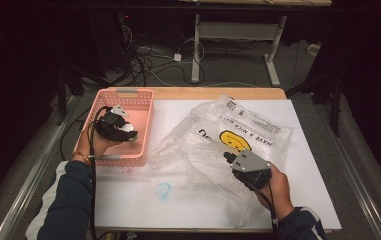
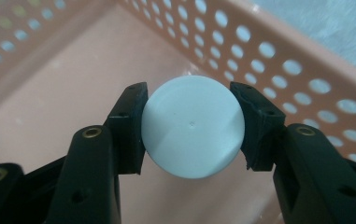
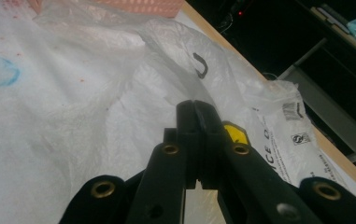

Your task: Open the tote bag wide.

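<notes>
My left gripper reaches into the pink perforated basket at the table's left. In the left gripper view its jaws press on both sides of a round white cap, held just above the basket floor. A clear plastic bag with a yellow smiley face lies crumpled on the table's middle and right. My right gripper lies on the bag. Its jaws are pressed together, and a ridge of the bag's film rises to them.
A white sheet with a blue ring mark covers the table. The wooden far edge shows behind the bag. Beyond it are cables and the legs of another table on the floor.
</notes>
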{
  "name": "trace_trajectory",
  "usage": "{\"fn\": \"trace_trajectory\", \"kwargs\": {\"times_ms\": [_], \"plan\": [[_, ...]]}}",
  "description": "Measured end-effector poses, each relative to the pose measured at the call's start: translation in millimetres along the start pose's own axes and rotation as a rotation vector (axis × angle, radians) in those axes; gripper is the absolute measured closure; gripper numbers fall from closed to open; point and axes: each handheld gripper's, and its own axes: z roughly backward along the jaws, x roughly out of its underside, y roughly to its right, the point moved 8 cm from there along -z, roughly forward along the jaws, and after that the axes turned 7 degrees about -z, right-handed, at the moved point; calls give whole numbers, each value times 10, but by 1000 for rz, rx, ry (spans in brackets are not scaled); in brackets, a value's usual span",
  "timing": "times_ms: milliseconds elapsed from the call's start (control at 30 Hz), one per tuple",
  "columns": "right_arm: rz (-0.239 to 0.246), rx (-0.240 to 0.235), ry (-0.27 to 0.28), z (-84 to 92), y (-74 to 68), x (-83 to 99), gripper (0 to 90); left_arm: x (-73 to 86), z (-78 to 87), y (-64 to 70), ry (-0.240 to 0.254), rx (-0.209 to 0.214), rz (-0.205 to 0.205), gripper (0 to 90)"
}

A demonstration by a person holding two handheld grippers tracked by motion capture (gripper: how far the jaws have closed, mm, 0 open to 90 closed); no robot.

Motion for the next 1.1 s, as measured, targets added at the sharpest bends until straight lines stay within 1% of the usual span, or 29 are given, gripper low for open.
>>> {"fn": "trace_trajectory", "kwargs": {"times_ms": [33,100,167,200,300,333,433,467,500,533,600,700,767,833,900,967,1100], "plan": [[-2,5,6,8,4,-9,900,-16,48,9,31,-11,0,482],[-1,22,15,25,20,-28,900,-37,111,18,66,-35,-2,482],[-4,31,26,41,33,-47,900,-60,178,32,100,-46,-3,483],[-3,35,30,47,38,-53,900,-70,212,35,113,-66,-8,483],[-6,42,35,61,63,-66,900,-89,275,77,154,-60,-4,484],[-8,46,35,68,74,-68,900,-96,297,100,170,-63,-9,484],[-15,48,39,83,96,-64,900,-119,385,188,223,-67,-20,484],[-18,46,38,84,99,-60,900,-130,420,222,245,-58,-19,483],[-19,50,36,82,106,-56,900,-137,453,253,260,-55,-22,484],[-24,51,37,77,112,-55,900,-146,490,279,273,-62,-27,484],[-27,51,35,61,124,-55,900,-174,572,336,306,-57,-34,484],[-29,54,33,44,133,-55,900,-207,676,450,351,-32,-42,484],[-29,55,35,39,140,-59,900,-226,722,538,370,-28,-57,484],[-31,59,38,40,142,-63,900,-251,759,638,393,-11,-70,484],[-31,60,41,49,137,-71,900,-289,791,756,403,1,-94,484],[-21,71,40,58,133,-80,900,-342,827,882,416,27,-119,484],[-21,76,43,71,146,-90,900,-449,906,1113,443,41,-176,484]]}}
